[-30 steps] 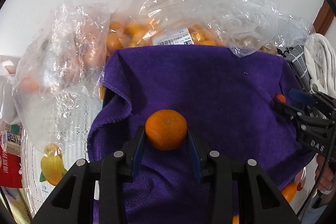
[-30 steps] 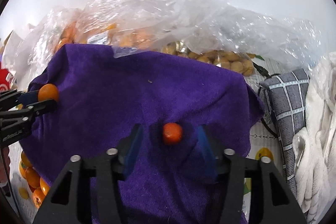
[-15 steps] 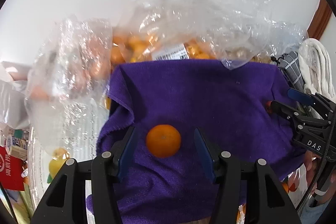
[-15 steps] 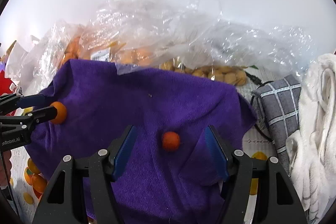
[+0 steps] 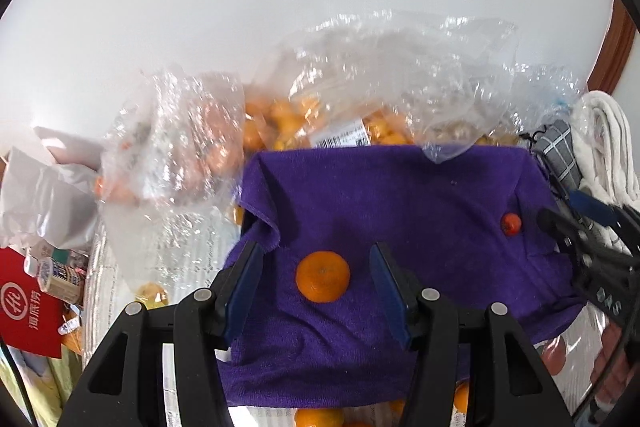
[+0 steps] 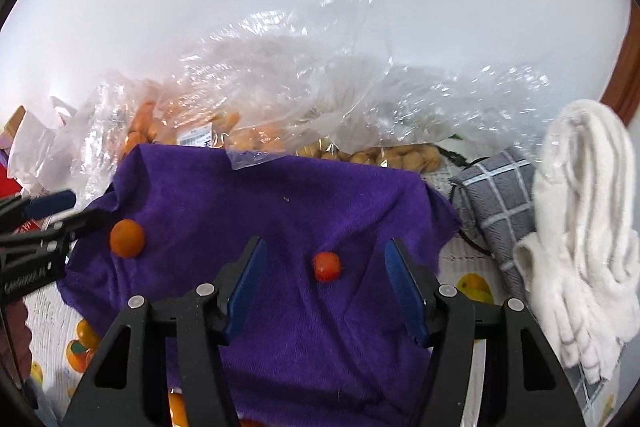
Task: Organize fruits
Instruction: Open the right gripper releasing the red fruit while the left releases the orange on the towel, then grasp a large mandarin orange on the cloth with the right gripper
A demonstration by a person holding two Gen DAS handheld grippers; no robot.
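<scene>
Resting stem-end up, mandarin [image 5: 323, 276] between parted left claw [image 5: 316, 285], seemingly untouched

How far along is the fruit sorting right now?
Done: one mandarin and one small red fruit lie apart on the purple cloth. In hand: nothing; the left gripper and right gripper are both open, each with its fruit lying between the fingers, untouched. Left: the clear bags behind the cloth hold plenty more fruit, so most of the job seems to remain.
</scene>
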